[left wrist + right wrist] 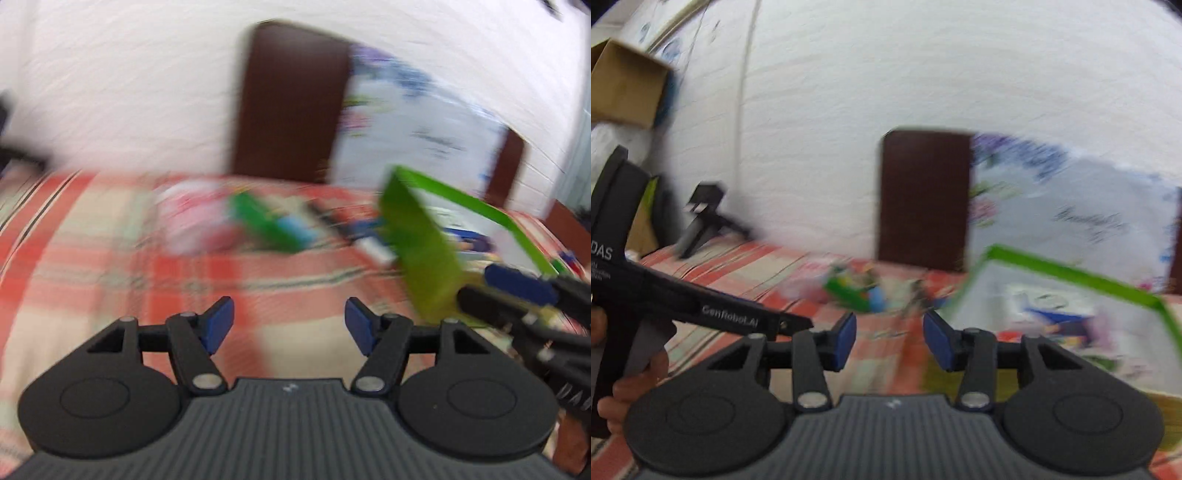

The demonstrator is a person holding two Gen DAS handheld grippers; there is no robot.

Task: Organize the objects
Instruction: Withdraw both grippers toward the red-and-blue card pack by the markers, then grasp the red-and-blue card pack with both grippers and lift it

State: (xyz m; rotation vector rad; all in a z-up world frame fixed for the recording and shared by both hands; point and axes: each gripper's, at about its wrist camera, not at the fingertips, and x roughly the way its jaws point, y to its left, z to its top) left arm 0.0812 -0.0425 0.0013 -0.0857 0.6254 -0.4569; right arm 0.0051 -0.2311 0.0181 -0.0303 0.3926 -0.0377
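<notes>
step: between picks, judged | left tool (290, 325) agape, empty | right tool (889, 341) agape, empty | green box (417, 251) on checked bedspread (184, 280), right | next: reach for blurred clutter (266, 221)

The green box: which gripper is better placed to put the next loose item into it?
Probably the right gripper: the green box is just beside its open, empty jaws. The left gripper, also open, faces bare cloth.

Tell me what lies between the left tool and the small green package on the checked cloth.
Only bare checked cloth lies between the left tool and the green package, in the left wrist view.
</notes>
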